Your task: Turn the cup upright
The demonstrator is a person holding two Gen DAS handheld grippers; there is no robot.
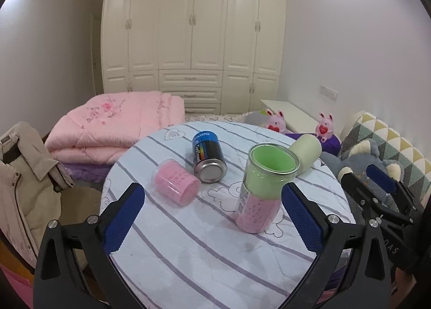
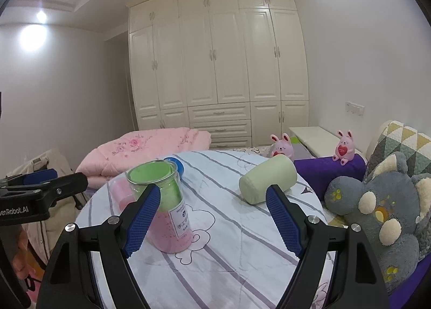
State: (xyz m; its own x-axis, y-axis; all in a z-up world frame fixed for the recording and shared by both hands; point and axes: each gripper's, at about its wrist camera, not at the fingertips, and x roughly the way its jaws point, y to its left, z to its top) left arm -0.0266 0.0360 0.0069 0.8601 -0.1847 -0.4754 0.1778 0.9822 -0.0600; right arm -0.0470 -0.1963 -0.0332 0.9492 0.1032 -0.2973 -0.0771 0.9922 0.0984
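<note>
Both sets of jaws are found apart and empty. The left gripper is held above the near edge of the round tabletop, the right gripper likewise.

A pale green cup lies on its side near the far right edge, well apart from both grippers. An upright green-and-pink jar stands nearer, with a toppled pink cup and a blue can to its left.

Risks noted: the lying cup may be rolled off the edge if nudged; the jar may be knocked during the reach.
</note>
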